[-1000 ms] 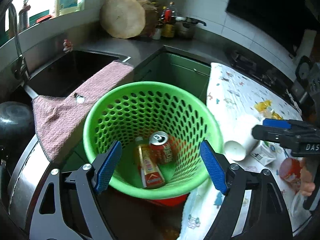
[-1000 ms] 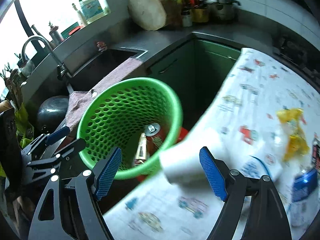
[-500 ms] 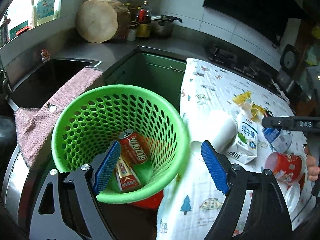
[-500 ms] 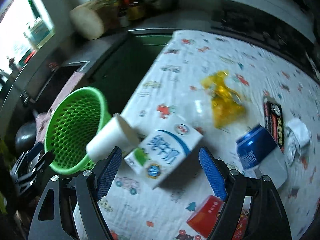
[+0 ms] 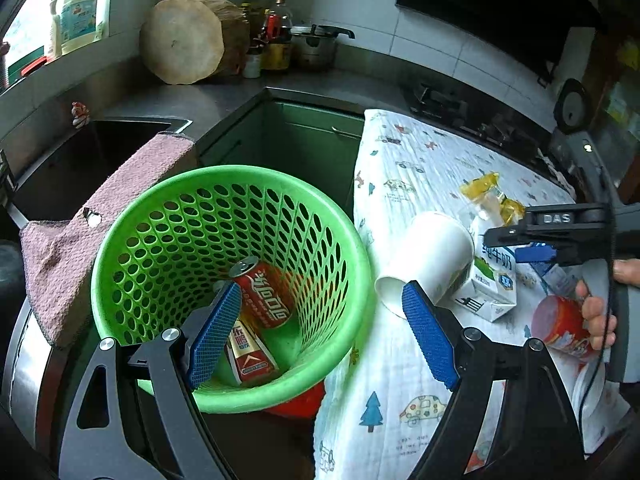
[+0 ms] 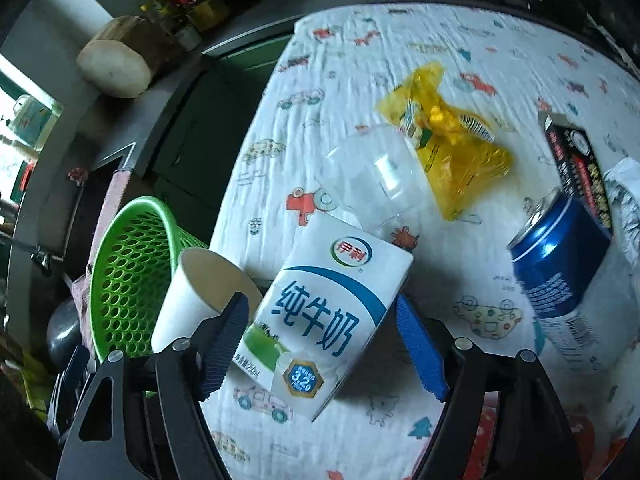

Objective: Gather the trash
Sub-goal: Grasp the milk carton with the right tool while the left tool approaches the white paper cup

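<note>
Milk carton (image 6: 320, 312) lies flat on the table beside the green basket (image 6: 132, 276), its long axis running forward between the right gripper's (image 6: 320, 344) closing, not-yet-touching jaws; the left gripper (image 5: 320, 332) hovers open, empty.

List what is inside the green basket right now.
The basket holds a red can and a red-labelled bottle, both lying at the bottom. The left gripper's finger covers part of the floor, so anything beneath it is unseen.

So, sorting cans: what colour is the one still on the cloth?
Blue can, clearest in the right wrist view.
</note>
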`<state>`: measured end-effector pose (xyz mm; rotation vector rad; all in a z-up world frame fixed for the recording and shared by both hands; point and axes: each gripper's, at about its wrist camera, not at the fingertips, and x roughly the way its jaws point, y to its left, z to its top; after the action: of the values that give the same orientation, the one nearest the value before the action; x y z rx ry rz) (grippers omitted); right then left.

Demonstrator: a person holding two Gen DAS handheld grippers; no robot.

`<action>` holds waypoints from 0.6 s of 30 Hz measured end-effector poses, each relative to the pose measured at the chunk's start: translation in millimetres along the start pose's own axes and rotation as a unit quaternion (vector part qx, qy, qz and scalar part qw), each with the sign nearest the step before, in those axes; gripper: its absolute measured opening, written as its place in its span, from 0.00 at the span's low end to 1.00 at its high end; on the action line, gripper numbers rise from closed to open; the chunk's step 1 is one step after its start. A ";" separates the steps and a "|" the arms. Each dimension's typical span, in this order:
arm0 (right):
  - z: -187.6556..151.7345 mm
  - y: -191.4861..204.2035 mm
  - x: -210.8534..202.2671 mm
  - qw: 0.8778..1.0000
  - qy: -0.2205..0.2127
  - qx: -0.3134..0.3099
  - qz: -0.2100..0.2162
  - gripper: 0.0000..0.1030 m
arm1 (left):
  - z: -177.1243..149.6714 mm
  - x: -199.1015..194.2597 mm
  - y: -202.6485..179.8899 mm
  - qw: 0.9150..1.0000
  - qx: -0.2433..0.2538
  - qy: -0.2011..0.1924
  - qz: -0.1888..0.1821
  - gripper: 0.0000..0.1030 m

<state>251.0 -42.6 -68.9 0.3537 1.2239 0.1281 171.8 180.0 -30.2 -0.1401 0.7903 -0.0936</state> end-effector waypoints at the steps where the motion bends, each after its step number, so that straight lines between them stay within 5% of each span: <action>1: 0.5 -1.2 3.7 1.000 0.005 0.006 0.003 0.70 | 0.0 1.3 -0.7 1.000 0.002 0.001 -0.001 0.79; 18: -0.7 -13.0 4.7 0.999 0.040 -0.014 0.019 0.53 | 12.3 29.1 -49.6 0.996 0.083 0.015 -0.017 0.81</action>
<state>250.8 -53.3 -77.6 0.3495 1.2933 0.1936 199.4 128.2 -34.1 0.0065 0.8073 -0.1930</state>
